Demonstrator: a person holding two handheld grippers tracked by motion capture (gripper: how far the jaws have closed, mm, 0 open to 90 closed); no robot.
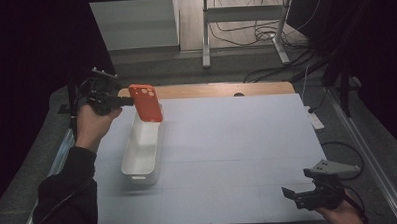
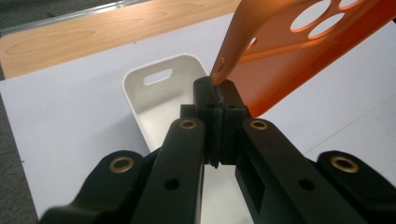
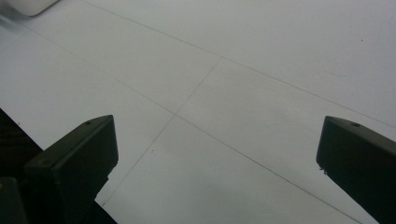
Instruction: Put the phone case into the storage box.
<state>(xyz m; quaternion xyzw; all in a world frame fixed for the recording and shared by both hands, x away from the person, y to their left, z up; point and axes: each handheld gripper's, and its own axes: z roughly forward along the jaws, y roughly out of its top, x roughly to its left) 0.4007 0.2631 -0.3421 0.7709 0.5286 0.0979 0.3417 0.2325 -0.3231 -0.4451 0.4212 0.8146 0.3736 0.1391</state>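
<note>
An orange phone case with round camera cut-outs hangs in the air over the far end of a white oblong bin. My left gripper is shut on the case's edge and comes in from the left. In the left gripper view the black jaws are pressed together on the edge of the orange phone case, with the white bin below them. My right gripper rests near the table's front right corner. In the right gripper view its jaws stand wide apart with nothing between them over the white table surface.
The white mat covers the table, with a wooden strip along its far edge. A white power strip lies off the right edge. A metal desk frame and cables stand on the floor beyond.
</note>
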